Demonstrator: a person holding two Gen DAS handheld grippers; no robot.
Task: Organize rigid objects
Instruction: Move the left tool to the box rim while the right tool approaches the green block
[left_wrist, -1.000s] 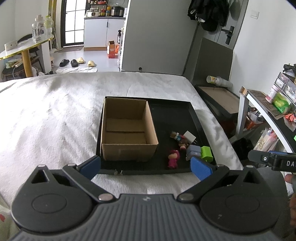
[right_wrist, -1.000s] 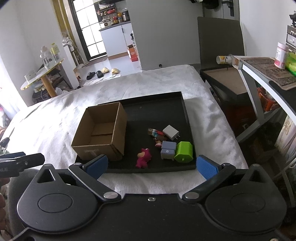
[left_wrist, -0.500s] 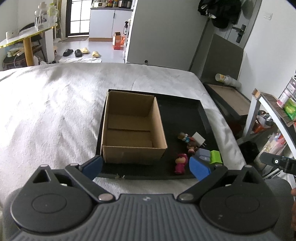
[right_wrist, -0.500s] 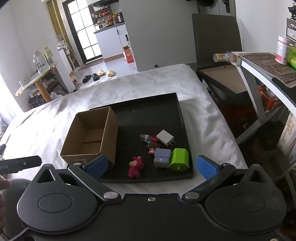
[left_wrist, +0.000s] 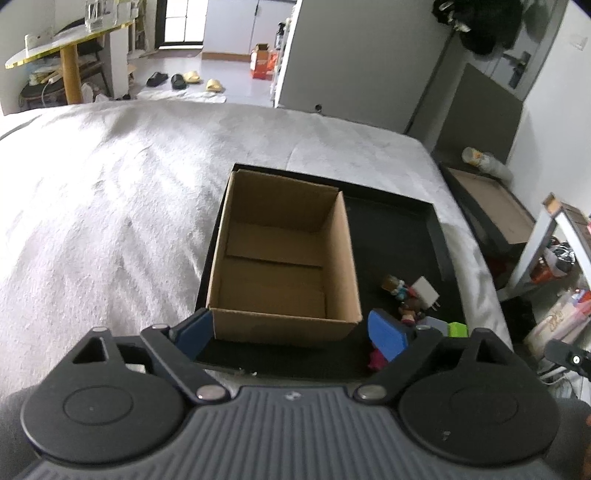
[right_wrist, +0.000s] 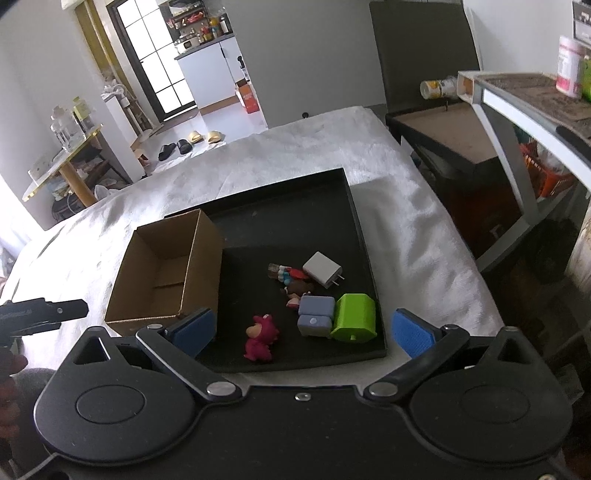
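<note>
Left wrist view: left claw gaping, jaws just narrowing, nothing between; empty cardboard box on black tray atop bed.

Right wrist view: right claw wide apart, empty. Pink figurine, green block, white charger near the tray's right side: likely light, hard, slick; pinch flat sides.
</note>
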